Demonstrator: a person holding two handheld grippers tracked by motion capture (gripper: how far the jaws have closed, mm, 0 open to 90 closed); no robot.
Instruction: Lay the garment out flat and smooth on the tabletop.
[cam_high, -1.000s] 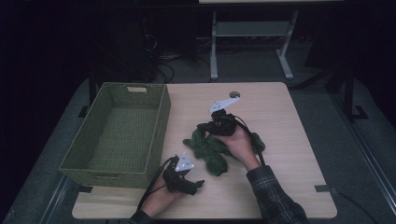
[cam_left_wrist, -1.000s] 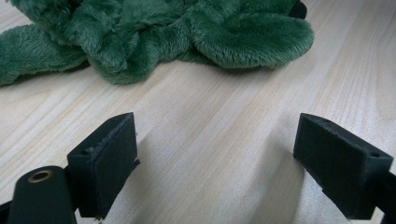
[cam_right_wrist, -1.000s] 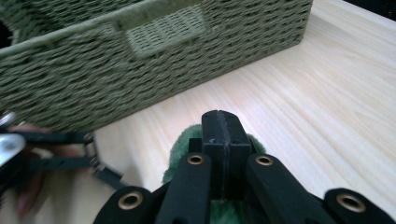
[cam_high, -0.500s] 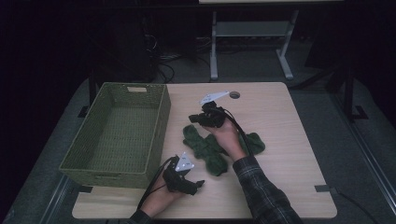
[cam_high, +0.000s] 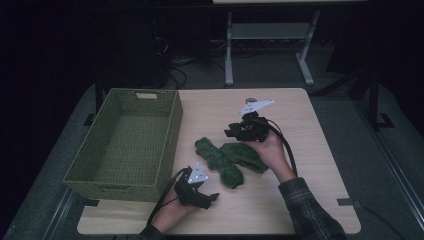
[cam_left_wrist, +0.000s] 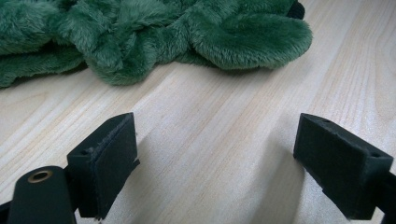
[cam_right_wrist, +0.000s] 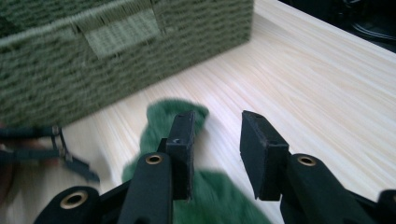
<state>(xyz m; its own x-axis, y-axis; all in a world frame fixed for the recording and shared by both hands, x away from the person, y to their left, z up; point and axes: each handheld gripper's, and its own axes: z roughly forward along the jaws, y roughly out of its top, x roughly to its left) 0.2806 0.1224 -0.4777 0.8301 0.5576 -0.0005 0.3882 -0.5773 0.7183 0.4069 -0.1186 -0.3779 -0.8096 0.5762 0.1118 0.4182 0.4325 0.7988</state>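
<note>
the green plush cloth (cam_high: 226, 159) lies crumpled mid-table just right of the woven basket (cam_high: 125, 145), while the right gripper (cam_high: 231, 134), its jaws just now opening with nothing between them, hovers above it and the left gripper (cam_high: 212, 197) rests spread wide near it.

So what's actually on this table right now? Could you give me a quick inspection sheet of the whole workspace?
Surface: pale wooden table, mostly bare.
Job's things: fuzzy green cloth lying crumpled mid-table; woven green basket at the left with nothing in it.
Clutter: small dark round thing at the table's far edge, too small to identify.
Grippers: left gripper open near the table's front edge, jaws short of the cloth; right gripper above the cloth, jaws just opening, nothing between them.
Cables: one black cable trails from each gripper.
Surroundings: dark room, metal stand, floor cables behind.
</note>
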